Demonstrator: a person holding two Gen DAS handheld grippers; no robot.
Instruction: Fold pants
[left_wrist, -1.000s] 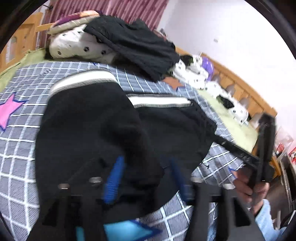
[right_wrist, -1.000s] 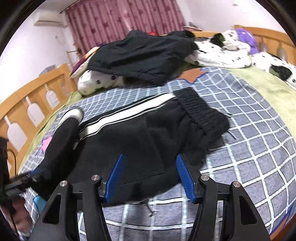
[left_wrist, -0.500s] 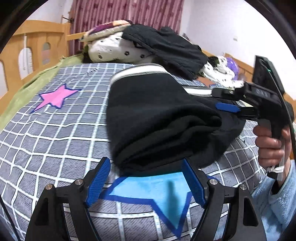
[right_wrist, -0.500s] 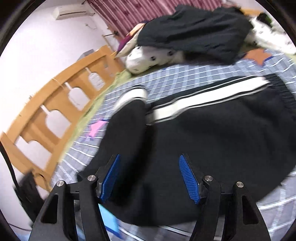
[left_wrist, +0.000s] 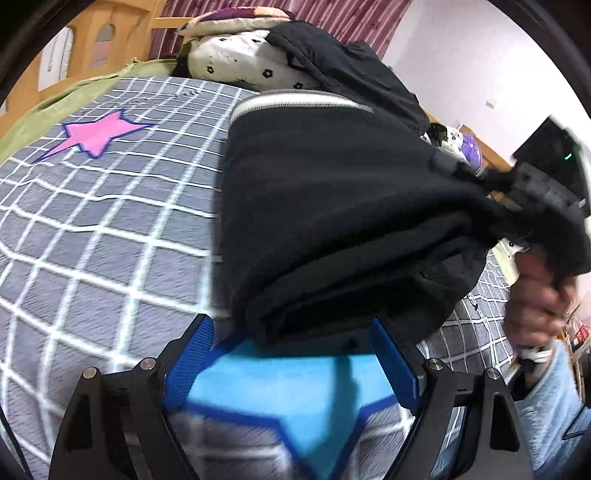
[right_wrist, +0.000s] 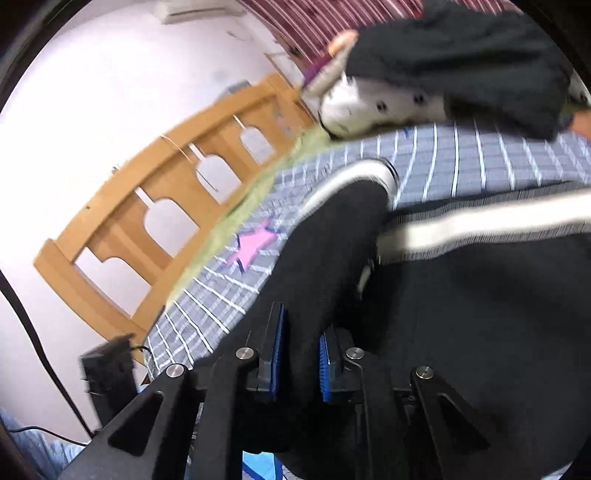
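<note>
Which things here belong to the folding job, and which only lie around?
Job: black pants; right hand-held gripper, shut on them; left hand-held gripper, open.
Lying around: dark clothes pile; spotted pillow; checked blanket.

The left gripper (left_wrist: 291, 347), jaws just widened, frames the near fold of the black pants (left_wrist: 332, 221) (untouched); at right, the right gripper (left_wrist: 532, 199) pinches their edge.

Matt black fleecy cloth pants (left_wrist: 332, 221) in my right claw's (right_wrist: 299, 363) ribbed blue plastic pads, soft checked cloth bedcover (left_wrist: 110, 229), glossy varnished wood bedframe (right_wrist: 147, 192).
</note>
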